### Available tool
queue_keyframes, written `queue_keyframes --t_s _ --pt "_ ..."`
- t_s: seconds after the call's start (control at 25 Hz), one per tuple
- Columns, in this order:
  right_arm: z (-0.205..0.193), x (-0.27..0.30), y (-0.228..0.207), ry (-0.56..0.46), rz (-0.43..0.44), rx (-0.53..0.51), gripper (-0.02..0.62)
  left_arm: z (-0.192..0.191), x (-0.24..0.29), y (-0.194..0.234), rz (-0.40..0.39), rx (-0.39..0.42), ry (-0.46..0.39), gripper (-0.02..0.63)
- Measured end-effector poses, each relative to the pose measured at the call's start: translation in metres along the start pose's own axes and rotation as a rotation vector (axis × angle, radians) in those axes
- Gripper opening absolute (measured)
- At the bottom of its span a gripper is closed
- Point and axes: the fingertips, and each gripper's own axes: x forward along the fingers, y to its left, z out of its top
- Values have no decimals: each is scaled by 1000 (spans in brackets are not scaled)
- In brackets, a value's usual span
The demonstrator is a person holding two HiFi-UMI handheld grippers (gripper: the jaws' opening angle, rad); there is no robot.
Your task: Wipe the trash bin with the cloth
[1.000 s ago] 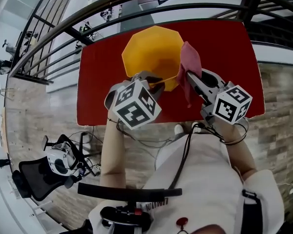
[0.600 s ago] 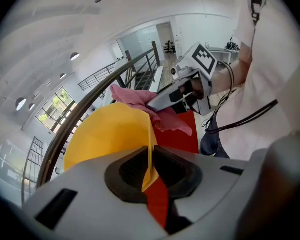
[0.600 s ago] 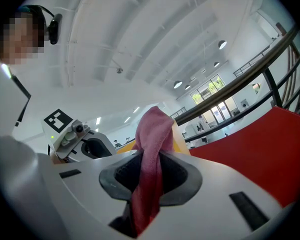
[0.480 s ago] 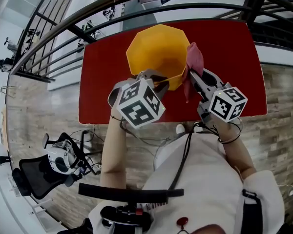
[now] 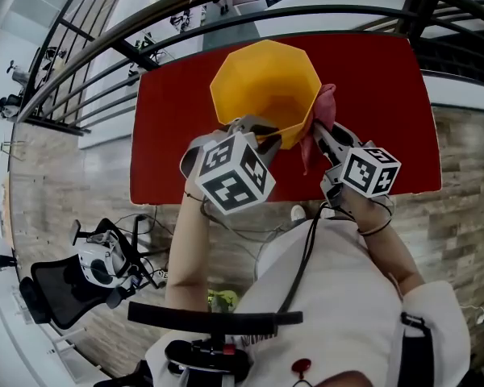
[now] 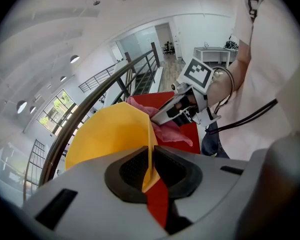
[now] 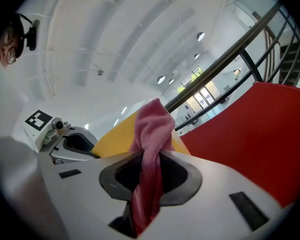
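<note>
The yellow trash bin (image 5: pixel 262 83) stands on the red table (image 5: pixel 165 143) with its mouth facing up. My left gripper (image 5: pixel 262 138) is shut on the bin's near rim; the thin yellow wall (image 6: pixel 110 134) runs between its pads. My right gripper (image 5: pixel 317 133) is shut on the pink cloth (image 5: pixel 324 107), which is pressed against the bin's right outer side. In the right gripper view the cloth (image 7: pixel 152 129) stands bunched out of the jaws, with the bin (image 7: pixel 112 136) just behind it. The left gripper view shows the right gripper (image 6: pixel 176 105) and the cloth (image 6: pixel 165 131) beside the bin.
A black metal railing (image 5: pixel 105 63) curves past the table's far and left edges. A black office chair (image 5: pixel 64 293) stands on the floor at the lower left. Cables hang from both grippers in front of the person's white shirt (image 5: pixel 323 297).
The right gripper has drawn the cloth down the bin's right outer side, toward me. The left gripper has kept its hold on the near rim, and the bin has shifted slightly right.
</note>
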Motion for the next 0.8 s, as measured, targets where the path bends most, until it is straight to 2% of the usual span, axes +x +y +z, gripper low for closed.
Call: queue_keyframes --t_s 0.32,0.48,0.8 --pt "-45 18 -44 140 -70 80 83 0 0 -2 8 7 0 40" --pt "-69 26 -67 227 -134 118 83 0 1 -1 11 6 3 38" --pt "-108 38 -99 365 -236 114 83 -1 0 -2 16 5 6 38"
